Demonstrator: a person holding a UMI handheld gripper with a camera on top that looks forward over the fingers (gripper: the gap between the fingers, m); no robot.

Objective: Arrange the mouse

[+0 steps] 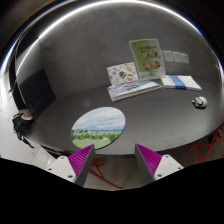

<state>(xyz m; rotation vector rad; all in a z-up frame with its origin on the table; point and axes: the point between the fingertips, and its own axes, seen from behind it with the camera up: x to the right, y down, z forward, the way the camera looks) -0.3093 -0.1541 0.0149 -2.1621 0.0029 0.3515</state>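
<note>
The gripper (115,160) is held above a dark grey tabletop (70,70) with its fingers spread wide apart. The two magenta pads (82,158) face each other across a broad gap, and nothing is held or touched by either finger.

Just ahead of the fingers, slightly toward the left finger, lies a round mouse mat (99,127) printed with a green field and sky. Its surface carries no object.

A small dark rounded object, possibly the mouse (200,101), rests on the tabletop far to the right, well beyond the right finger; its shape is too small to confirm.

Beyond the mat, a stack of leaflets and papers (135,80) lies on the tabletop, with one green-printed sheet (146,55) at its far end and a blue-edged booklet (182,83) to its right.

At the left edge of the tabletop, black hardware with cabling (22,122) stands clamped or parked. Open tabletop lies between the mat and the papers, and between the mat and the right-hand object.
</note>
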